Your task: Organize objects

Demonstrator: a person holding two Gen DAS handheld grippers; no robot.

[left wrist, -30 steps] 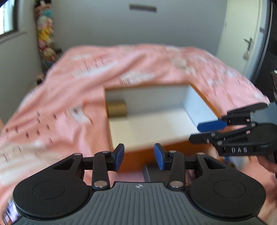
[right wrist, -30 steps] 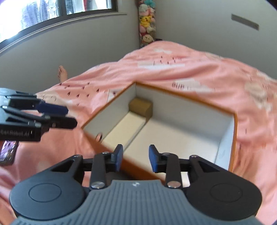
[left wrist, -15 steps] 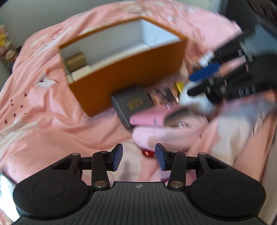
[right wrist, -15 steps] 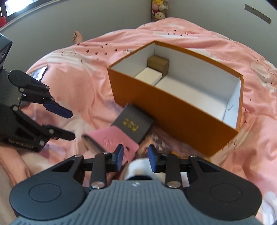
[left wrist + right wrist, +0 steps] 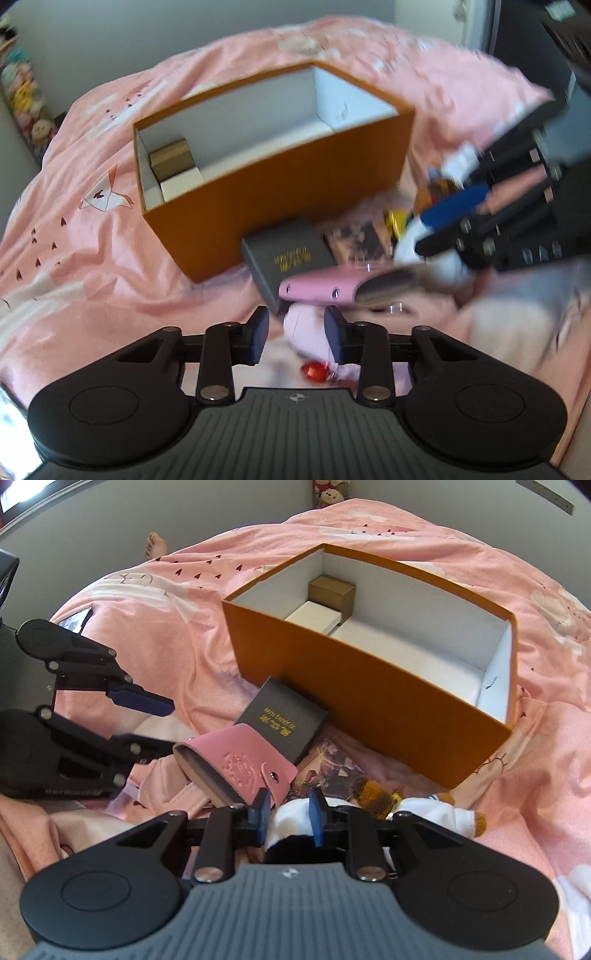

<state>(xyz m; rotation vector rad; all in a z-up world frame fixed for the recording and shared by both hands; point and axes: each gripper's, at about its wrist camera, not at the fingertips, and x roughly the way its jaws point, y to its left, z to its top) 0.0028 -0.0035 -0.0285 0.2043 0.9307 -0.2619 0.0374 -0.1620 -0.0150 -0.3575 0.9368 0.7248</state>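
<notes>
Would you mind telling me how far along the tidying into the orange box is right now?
Early days. Done: the orange box holds only a small brown box and a white block. In hand: the right gripper straddles a plush toy, jaws open; the left gripper is open and holds nothing. Left: dark grey box, pink wallet, picture card still outside on the bedspread.

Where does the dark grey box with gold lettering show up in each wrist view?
Left wrist view: the dark grey box lies just below centre, against the near wall of the orange box, its near end under the pink wallet.
Right wrist view: left of centre, at the orange box's near wall, beyond the pink wallet.
Shared landmark: the orange box.
</notes>
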